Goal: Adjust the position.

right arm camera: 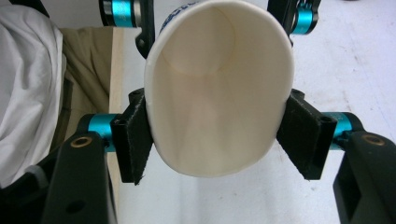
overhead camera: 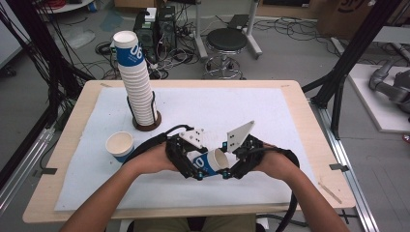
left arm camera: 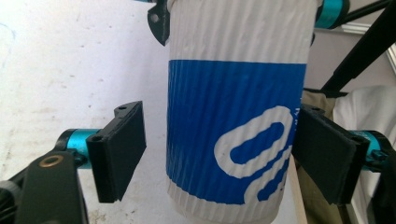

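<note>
Above the near middle of the white mat (overhead camera: 203, 108), a ribbed paper cup (overhead camera: 211, 162) with a blue band, lying on its side between the two grippers, open mouth toward the person's right. Clamped at the rim by the right gripper (right arm camera: 219, 140): both black pads pressed against the cup's wall near the mouth, which is squeezed into an oval, pale inside facing the right gripper view. Around the cup's lower body, the left gripper (left arm camera: 219, 149), jaws apart: right-hand pad in the left gripper view touching or just beside the blue band, left-hand pad clearly off the wall with white mat showing in the gap. Cannot tell whether that far pad truly bears on the cup.

Both hands close together in the high view, left hand (overhead camera: 154, 159) and right hand (overhead camera: 278, 162) wrapped round the gripper bodies, black cables trailing back toward the table's near edge.

To the left on the mat, a single paper cup (overhead camera: 120, 146) standing upright, mouth up. Behind it, a tall stack of paper cups (overhead camera: 135, 79) leaning slightly, seated in a dark round holder (overhead camera: 146, 124). Light wooden table (overhead camera: 309, 125) edges showing around the mat.
</note>
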`<control>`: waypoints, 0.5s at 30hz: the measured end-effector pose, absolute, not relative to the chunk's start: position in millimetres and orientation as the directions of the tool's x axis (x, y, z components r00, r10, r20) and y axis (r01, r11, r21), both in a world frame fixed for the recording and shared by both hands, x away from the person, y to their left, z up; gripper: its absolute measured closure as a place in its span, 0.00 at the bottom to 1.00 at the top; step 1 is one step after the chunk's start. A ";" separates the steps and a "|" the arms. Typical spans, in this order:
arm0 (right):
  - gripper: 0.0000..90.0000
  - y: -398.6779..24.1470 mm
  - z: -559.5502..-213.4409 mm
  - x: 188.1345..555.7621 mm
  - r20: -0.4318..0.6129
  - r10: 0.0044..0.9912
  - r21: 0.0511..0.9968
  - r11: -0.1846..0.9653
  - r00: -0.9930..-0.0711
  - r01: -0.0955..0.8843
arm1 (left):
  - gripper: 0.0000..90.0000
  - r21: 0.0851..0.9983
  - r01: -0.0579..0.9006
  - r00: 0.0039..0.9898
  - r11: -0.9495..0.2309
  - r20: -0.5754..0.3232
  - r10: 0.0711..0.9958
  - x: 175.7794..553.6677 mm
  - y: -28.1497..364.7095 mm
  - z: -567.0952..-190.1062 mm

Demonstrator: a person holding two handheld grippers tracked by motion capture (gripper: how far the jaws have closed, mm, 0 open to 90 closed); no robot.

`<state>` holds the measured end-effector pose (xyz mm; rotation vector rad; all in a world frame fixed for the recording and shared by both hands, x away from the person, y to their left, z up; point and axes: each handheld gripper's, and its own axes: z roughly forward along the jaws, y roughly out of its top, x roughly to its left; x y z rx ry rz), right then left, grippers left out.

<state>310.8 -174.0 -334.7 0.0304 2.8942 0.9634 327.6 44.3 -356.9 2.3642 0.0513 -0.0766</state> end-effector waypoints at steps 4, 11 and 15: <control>0.37 -170.1 -335.4 309.8 -0.085 0.038 0.578 0.816 -0.996 -0.018 | 0.25 0.683 0.061 0.997 -0.727 -0.079 0.010 327.3 41.5 -359.2; 0.36 -164.1 -337.9 308.6 -0.086 0.033 0.542 0.840 -0.996 -0.019 | 0.31 0.656 0.056 0.995 -0.753 -0.095 -0.008 327.3 38.0 -364.0; 0.36 -162.4 -338.8 308.8 -0.088 0.030 0.530 0.847 -0.996 -0.021 | 0.35 0.657 0.049 0.996 -0.752 -0.093 -0.017 326.5 36.5 -366.9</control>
